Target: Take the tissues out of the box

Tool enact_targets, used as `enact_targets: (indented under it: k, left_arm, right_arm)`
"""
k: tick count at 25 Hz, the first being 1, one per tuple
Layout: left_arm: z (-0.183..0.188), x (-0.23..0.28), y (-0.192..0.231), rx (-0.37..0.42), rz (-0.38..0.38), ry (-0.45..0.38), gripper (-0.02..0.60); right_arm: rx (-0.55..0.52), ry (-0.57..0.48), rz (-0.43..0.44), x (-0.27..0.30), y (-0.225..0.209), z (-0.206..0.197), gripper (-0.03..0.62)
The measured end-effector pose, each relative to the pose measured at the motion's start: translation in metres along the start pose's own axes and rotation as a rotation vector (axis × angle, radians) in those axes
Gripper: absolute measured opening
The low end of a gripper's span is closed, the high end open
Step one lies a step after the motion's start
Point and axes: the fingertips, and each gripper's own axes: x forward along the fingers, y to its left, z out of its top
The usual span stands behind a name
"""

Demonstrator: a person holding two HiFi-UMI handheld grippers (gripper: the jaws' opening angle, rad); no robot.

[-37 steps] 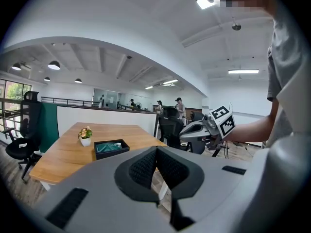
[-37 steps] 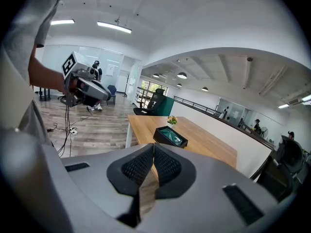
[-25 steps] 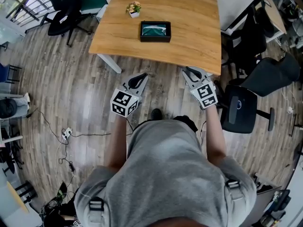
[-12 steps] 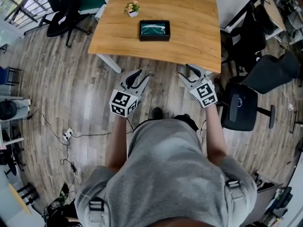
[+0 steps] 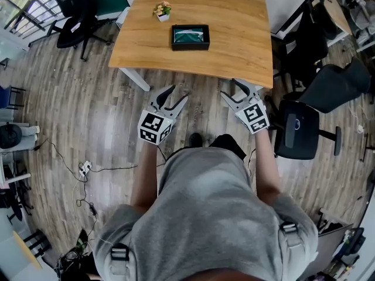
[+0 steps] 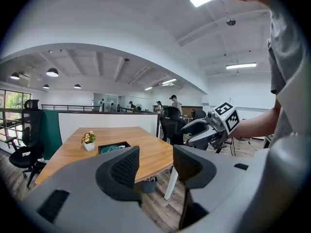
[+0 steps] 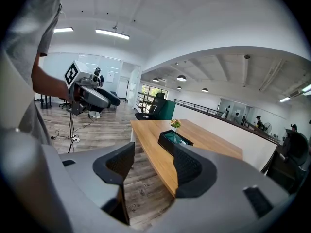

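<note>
Centrally, the box (image 5: 190,37) lay at upper centre on the table (image 5: 240,45), long axis across the frame. The left gripper (image 5: 176,95) and right gripper (image 5: 231,90), jaws opening and empty, hung below the near edge; the left looked slightly nearer.

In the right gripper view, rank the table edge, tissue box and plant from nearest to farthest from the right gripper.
1. Table edge: closest, low in the middle of the view.
2. Tissue box: further along the tabletop, past the edge.
3. Plant: just behind the box, farthest.
</note>
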Motion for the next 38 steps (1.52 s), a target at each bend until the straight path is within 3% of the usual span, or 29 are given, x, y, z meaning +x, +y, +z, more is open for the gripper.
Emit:
enact_targets:
  k: [7,19,38]
  left_arm:
    - [-0.007,0.008,-0.002,-0.009,-0.007,0.018,0.241]
    - [-0.008,0.023,0.026,-0.021,0.034,0.029,0.244]
    - [0.016,0.097,0.106,-0.082,0.055,0.065,0.242]
  right_arm:
    - [0.015,0.063,0.012,-0.006,0.001,-0.017,0.259]
    - [-0.006,0.054,0.042,0.028,-0.020,-0.014,0.261]
    - [0.021,0.017,0.116,0.127,-0.110,0.015,0.259]
